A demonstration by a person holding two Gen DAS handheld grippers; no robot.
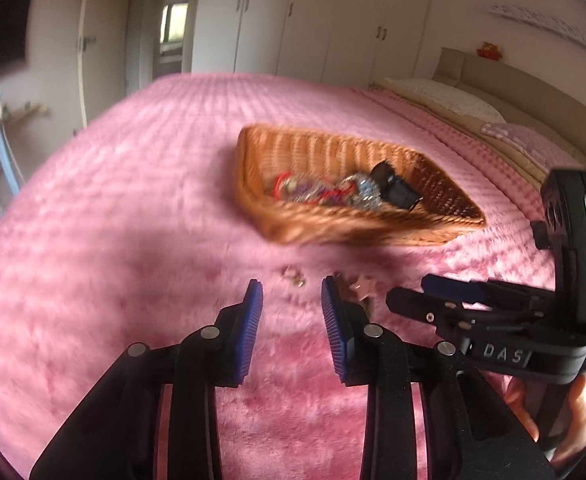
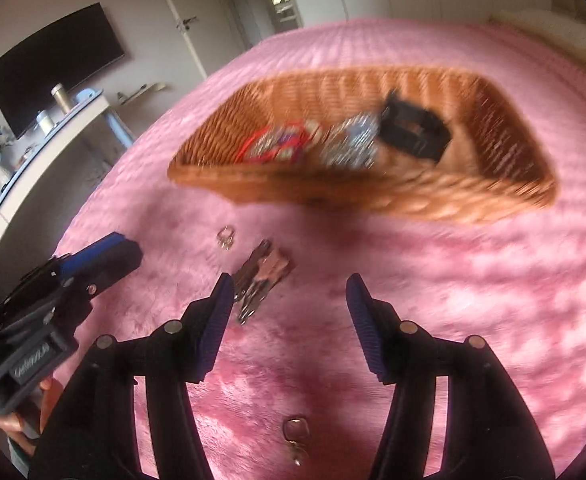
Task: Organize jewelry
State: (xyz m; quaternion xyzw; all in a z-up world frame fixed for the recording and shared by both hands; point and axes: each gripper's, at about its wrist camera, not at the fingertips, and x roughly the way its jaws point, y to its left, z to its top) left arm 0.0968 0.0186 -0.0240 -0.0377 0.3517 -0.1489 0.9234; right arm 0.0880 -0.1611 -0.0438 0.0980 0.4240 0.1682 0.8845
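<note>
Both views motion-blurred; small detail uncertain.

Scene: pink plush bedspread [image 2: 473, 300] on a bed. Rectangular woven wicker basket [image 2: 505, 128] sits far of both tongs. In it: red cord bracelets tangled with silvery pieces [image 2: 277, 146], a silvery beaded cluster [image 2: 351, 142], and a black boxy item [image 2: 411, 130] toward the basket's right.

Loose pieces on the bedspread, all outside the basket:
- small silvery ring-like piece [image 2: 225, 237], left of centre, near the basket's near wall.
- pinkish-brown card with dangling silvery metal pieces [image 2: 263, 276], just beside the left finger of the right tongs.
- small ring with clasp [image 2: 295, 438], nearest the camera, between the right tongs' arms.

Right tongs [image 2: 289, 300]: spread wide, holding nothing, above the bedspread. Left tongs [image 1: 291, 300]: spread, empty; the small silvery piece lies just past its tips.

Judgement: step in hand looks like picking up a loose piece to carry to the basket; the card piece seems the likely target for the right tongs.

To do it well:
- Shift right tongs leftward so the card sits between the fingers, not outside the left one.
- Descend lightly into the pile; plush will give and may snag chains.
- Close on the card's body, not the danglers.
- Keep the two tongs apart; they sit close here.
</note>
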